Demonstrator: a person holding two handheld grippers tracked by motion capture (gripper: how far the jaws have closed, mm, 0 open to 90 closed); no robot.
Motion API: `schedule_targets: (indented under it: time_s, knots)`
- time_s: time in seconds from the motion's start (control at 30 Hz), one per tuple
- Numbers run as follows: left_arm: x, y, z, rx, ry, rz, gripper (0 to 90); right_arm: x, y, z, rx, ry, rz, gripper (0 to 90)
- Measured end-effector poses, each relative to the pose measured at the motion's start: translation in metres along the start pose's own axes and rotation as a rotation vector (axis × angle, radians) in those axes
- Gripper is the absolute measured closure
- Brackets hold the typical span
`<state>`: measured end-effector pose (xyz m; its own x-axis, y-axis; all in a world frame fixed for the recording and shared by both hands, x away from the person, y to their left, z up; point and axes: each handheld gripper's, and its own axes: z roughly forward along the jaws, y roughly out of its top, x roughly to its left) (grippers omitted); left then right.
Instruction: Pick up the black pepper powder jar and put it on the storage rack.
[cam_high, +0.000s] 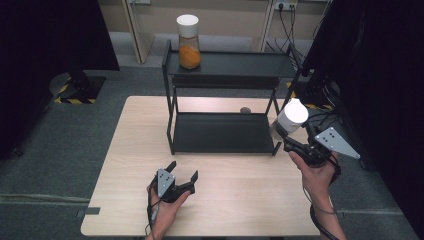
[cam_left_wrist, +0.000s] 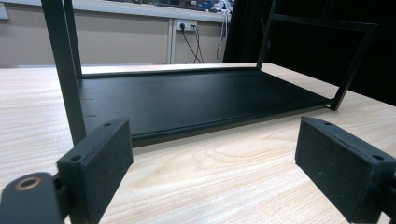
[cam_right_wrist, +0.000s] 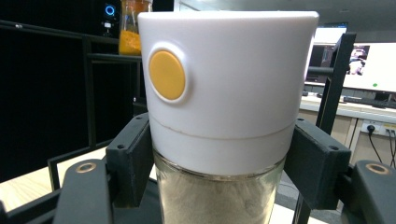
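We held the white-lidded jar (cam_high: 291, 118) clamped in our right gripper (cam_right_wrist: 219, 163) at the rack's (cam_high: 225, 132) three o'clock; our left gripper (cam_high: 176, 182) rested spread and empty; a careless swing might knock the frame.

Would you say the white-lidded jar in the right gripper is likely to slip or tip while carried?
The jar looks glass-bodied, so probably smooth and fragile. The right gripper clamps around the lid's lower edge, above the powder, so tipping seems unlikely.

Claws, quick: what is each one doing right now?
Left claw: open, holding nothing.
Right claw: shut on the white-lidded glass jar.
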<state>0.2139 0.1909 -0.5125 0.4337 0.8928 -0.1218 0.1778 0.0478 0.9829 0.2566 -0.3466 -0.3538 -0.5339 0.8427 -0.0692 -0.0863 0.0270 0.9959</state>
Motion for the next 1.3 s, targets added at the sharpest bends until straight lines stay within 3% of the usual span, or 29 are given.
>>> schedule_targets:
  time_s: [1.3]
  knots:
    - [0.0, 0.0, 0.0, -0.001, -0.002, 0.003, 10.7, -0.002, 0.037, 0.027, -0.067, -0.01, -0.013, 31.0]
